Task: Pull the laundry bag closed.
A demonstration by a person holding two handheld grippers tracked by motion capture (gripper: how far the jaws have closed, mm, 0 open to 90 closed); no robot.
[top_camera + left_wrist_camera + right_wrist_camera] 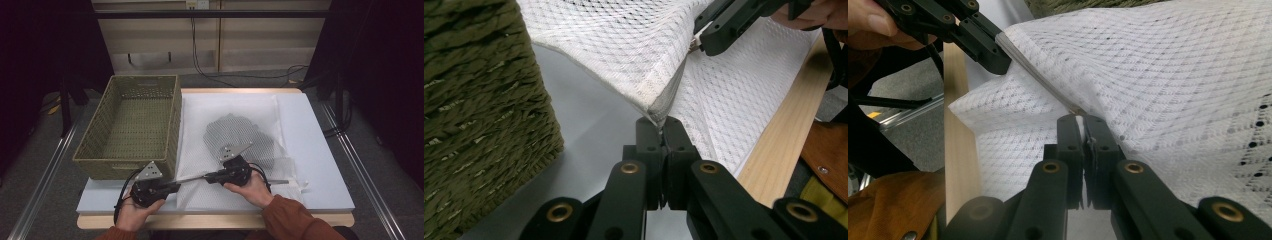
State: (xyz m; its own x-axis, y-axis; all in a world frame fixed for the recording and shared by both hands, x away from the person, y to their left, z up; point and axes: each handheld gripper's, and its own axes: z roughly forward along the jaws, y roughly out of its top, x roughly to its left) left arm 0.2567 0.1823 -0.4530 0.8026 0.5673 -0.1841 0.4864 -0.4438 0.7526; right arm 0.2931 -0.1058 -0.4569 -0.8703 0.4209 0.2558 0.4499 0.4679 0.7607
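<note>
High view first: at the left stands an olive woven basket [131, 125], on the pale blue mat [320, 150] that covers the wooden table [215, 220]. Its right wall is just beside a white mesh bag [200, 150] spread flat over the mat. Near the front edge, the left gripper [176, 186] sits low in the person's left hand [134, 212], its jaws pointing right and clamped on the bag's edge. That edge is drawn out as a taut, thin line between the two tools. A little further right, the right gripper [205, 176] points left and pinches the same edge; the right hand [252, 190], in a rust sleeve [295, 220], holds it. Behind it, a dark grey garment [235, 132] shows through the mesh, inside the bag.

Left gripper view: the basket wall [479, 115] fills the left side, and the jaws are closed on a corner of the mesh [659, 107], which lifts off the mat there. The other tool [729, 27] grips the seam further along.

Right gripper view: the jaws are closed on the seam [1077, 111], with the other gripper [983, 42] biting it up at the left.
</note>
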